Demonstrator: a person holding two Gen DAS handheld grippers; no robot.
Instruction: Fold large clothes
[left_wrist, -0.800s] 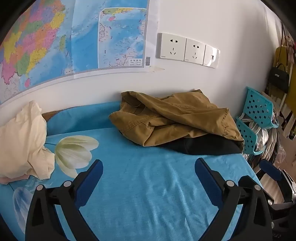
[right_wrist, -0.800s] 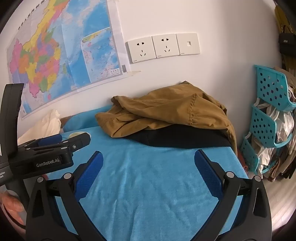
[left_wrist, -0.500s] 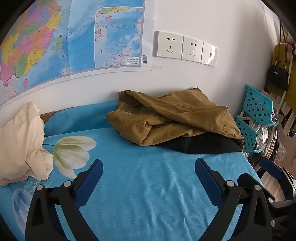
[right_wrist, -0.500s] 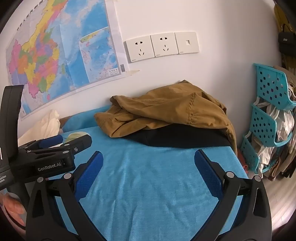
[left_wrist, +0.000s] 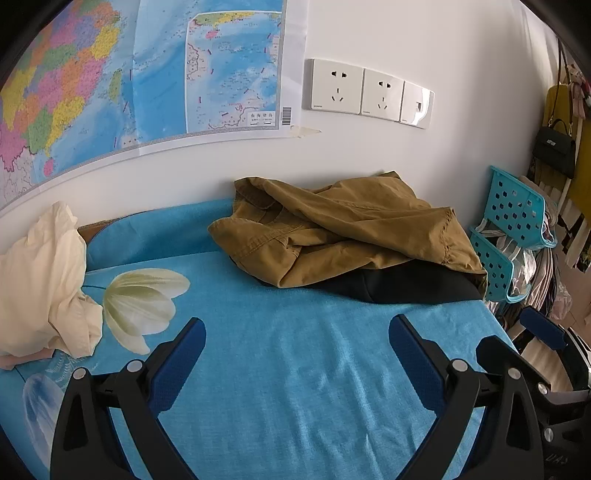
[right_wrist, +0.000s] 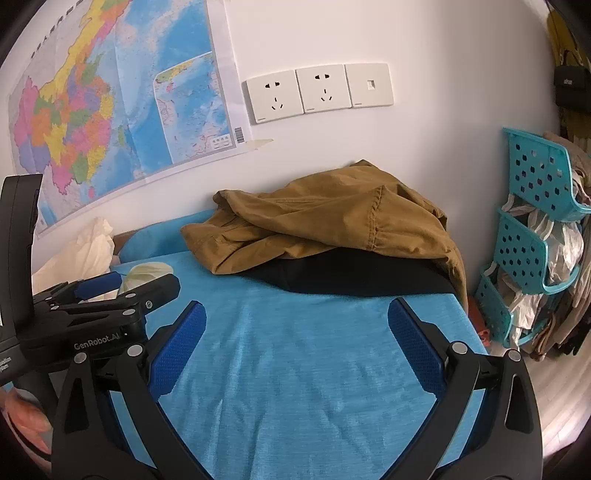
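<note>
A crumpled tan jacket lies at the back of the blue cloth-covered table against the wall, on top of a black garment. Both also show in the right wrist view, the jacket over the black garment. A cream garment lies bunched at the left edge. My left gripper is open and empty above the blue cloth, short of the pile. My right gripper is open and empty to its right, also short of the pile. The left gripper shows in the right wrist view.
The blue cloth has a white flower print. A teal perforated basket rack stuffed with bags stands right of the table. A map and wall sockets are on the white wall behind.
Both grippers have drifted slightly left and a little closer to the pile. Both stay open and empty.
</note>
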